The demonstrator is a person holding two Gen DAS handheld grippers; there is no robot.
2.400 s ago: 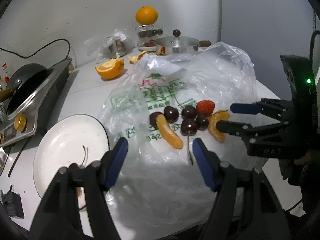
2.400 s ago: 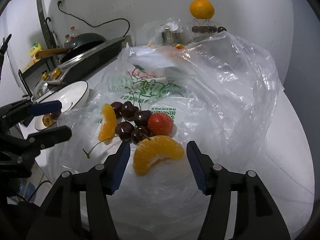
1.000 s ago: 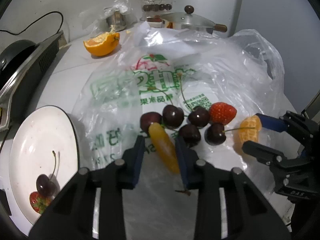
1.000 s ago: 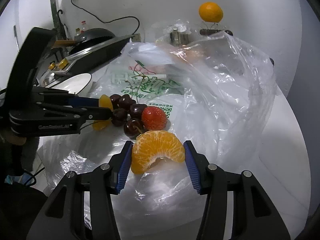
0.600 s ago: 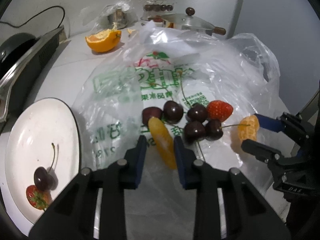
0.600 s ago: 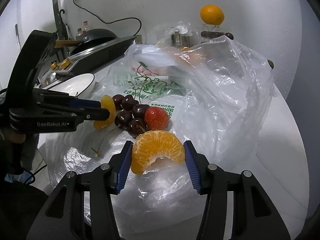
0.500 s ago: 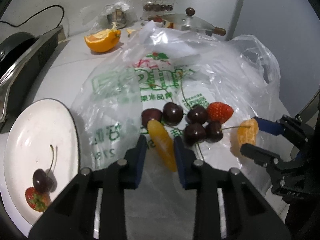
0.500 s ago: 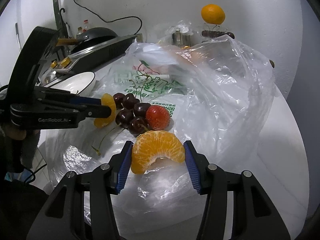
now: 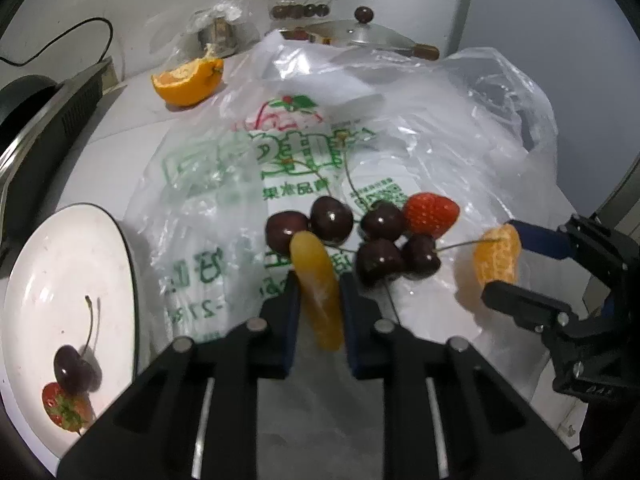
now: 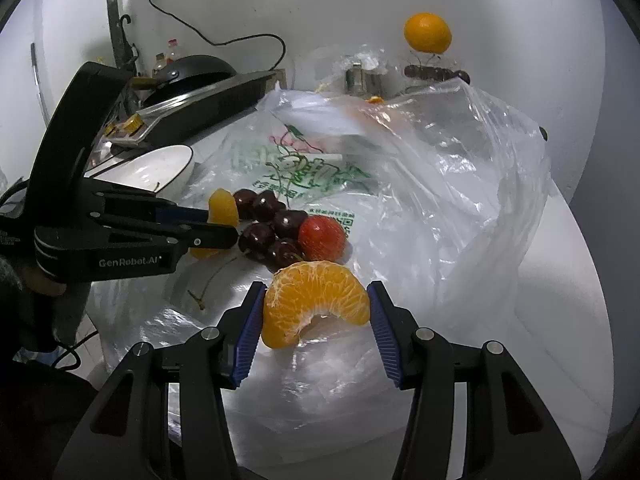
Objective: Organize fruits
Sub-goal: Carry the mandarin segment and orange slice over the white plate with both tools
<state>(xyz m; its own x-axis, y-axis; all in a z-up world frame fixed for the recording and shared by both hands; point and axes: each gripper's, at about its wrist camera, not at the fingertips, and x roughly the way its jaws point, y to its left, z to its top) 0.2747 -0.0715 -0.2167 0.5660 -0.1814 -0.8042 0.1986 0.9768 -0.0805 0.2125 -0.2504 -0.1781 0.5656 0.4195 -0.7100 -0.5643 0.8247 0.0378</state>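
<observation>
1. Left gripper (image 9: 319,296) has just closed its jaws on my orange segment (image 9: 318,292), beside the cherries (image 9: 352,236) on the plastic bag (image 9: 400,128).
2. Right gripper (image 10: 316,320) clamps a mandarin wedge (image 10: 316,300), jaws partly apart.

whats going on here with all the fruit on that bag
A person is sorting fruit with a tool in each hand. The left tool is shut on one orange segment; the right tool grips a second segment. Both are at the pile of cherries and a strawberry on the plastic bag. The white plate to the left already holds a cherry and a strawberry.
</observation>
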